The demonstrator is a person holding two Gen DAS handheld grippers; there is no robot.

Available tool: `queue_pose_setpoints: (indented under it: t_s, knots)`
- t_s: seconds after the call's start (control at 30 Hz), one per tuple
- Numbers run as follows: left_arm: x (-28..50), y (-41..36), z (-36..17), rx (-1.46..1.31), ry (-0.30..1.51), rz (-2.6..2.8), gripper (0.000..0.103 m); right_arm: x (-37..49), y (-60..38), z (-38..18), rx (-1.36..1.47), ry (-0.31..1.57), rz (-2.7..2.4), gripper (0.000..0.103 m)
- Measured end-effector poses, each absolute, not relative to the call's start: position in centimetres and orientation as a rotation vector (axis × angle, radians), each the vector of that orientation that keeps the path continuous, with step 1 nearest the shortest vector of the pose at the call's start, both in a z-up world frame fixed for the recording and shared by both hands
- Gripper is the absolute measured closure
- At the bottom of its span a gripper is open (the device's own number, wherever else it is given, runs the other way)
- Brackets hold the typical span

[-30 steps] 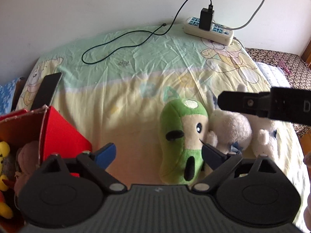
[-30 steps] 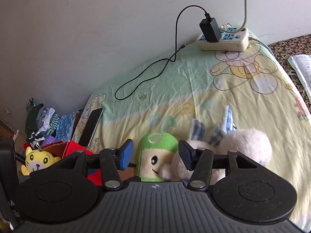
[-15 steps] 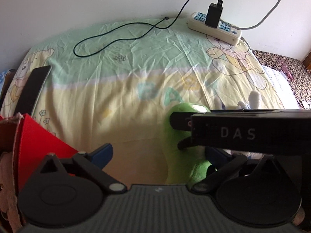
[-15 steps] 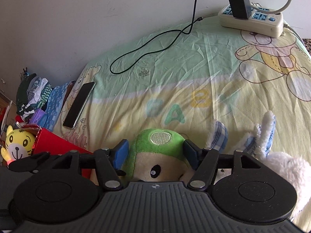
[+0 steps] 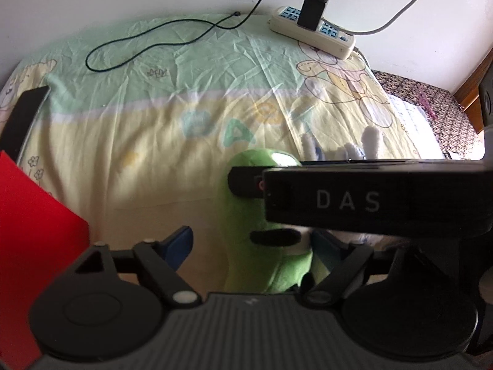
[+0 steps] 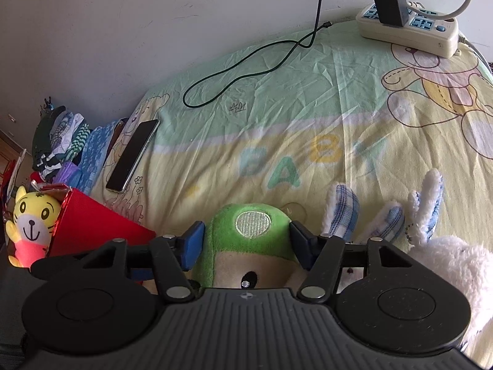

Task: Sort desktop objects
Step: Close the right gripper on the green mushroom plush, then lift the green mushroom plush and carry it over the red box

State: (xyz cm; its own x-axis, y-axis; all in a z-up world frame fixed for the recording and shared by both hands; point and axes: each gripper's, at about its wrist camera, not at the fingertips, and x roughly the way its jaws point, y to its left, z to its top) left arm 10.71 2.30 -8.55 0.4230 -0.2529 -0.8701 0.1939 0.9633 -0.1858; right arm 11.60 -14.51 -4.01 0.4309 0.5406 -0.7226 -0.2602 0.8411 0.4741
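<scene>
A green plush toy [image 6: 249, 225] lies on the bedsheet, a white rabbit plush [image 6: 456, 262] pressed against its right side. My right gripper [image 6: 246, 237] straddles the green toy's head; its jaws are closing and both blue pads [image 6: 194, 240] touch the head's sides. In the left wrist view the right gripper's black body crosses over the green plush toy [image 5: 246, 203]. My left gripper [image 5: 252, 243] is closing around the toy's lower part. Its right pad meets the plush, while its left pad [image 5: 181, 243] stands clear of it.
A red box [image 6: 92, 225] at the left holds a yellow tiger plush [image 6: 29, 219]. A phone [image 6: 132, 154] lies near the sheet's left edge. A black cable [image 6: 246, 71] runs to a power strip [image 6: 406, 30] by the wall. Folded clothes lie at the far left.
My right gripper swung in from the right over the green plush and brought its jaws around the head. My left gripper dipped closer and its jaws narrowed.
</scene>
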Motion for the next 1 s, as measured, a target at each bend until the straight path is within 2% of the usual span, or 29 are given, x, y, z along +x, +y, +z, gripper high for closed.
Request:
queue_pose_setpoints:
  t_s: [0.03,0.07,0.33,0.63,0.9,0.97,1.0]
  knots:
    - [10.5,2.3,-8.3,-0.062,1.098,-0.292,0.033,11.5,-14.4,-4.0,0.325,1.018,0.523,0.041]
    - [10.1,2.2,-8.0,-0.060,1.095,-0.299,0.035,11.2,-14.3,-3.9,0.326,1.018,0.531,0.041]
    - [5.6,2.7,-6.1,-0.043,1.077,-0.281,0.041,7.1,-12.2,-1.6,0.239,0.989,0.633,0.042]
    - [-1.6,4.9,-4.2,-0.051,1.096,-0.350,0.041,0.1,-11.0,0.4,0.129,0.994,0.733,0.042]
    - [-5.9,5.5,-6.3,-0.008,1.150,-0.363,0.044,-3.5,-11.0,-0.9,0.158,1.025,0.705,0.039]
    - [-6.1,5.3,-6.7,0.006,1.135,-0.352,0.042,-3.2,-11.5,-1.3,0.231,1.022,0.673,0.037]
    - [-6.1,5.2,-6.9,0.025,1.122,-0.337,0.036,-3.0,-11.7,-1.7,0.272,1.019,0.657,0.036]
